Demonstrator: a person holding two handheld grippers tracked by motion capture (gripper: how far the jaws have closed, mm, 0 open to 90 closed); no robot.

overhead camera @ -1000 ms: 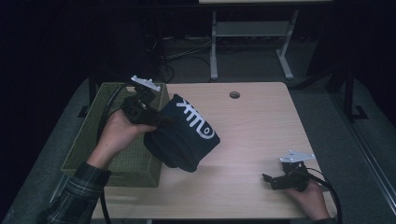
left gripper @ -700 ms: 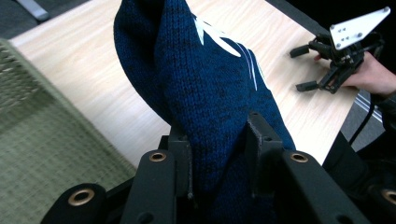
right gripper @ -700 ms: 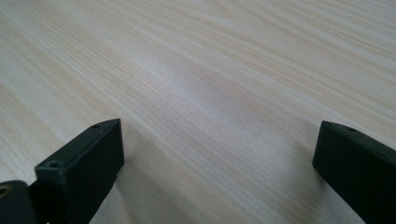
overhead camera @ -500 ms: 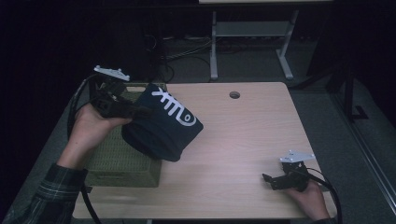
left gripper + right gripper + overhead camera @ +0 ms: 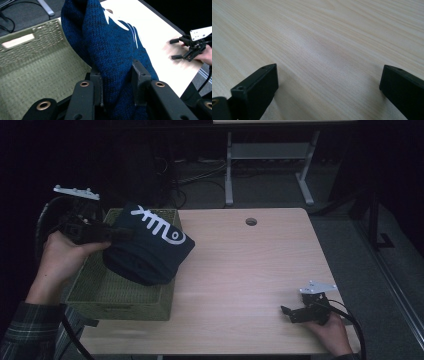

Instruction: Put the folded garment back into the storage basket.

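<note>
Over the basket: left gripper (image 5: 112, 233) carries the sweater (image 5: 147, 250) above the basket's far right part — my guess is it's being lined up for a drop inside.
Grip: jaws pinch a thick fold of the knit, seen close in the left gripper view (image 5: 117, 75) — a bunched fold keeps the bulk hanging as one lump.
Sweater: dark blue knit with a white graphic, sagging below the jaws, its right side overhanging the basket's right rim toward the table (image 5: 250, 270).
Basket (image 5: 120, 302): green woven, at the table's left edge, inside looks bare.
Right gripper (image 5: 295, 312): resting near the table's near right corner, jaws wide with nothing between them — parked clear of the carry.
Risk: the overhanging part may catch the rim.
</note>
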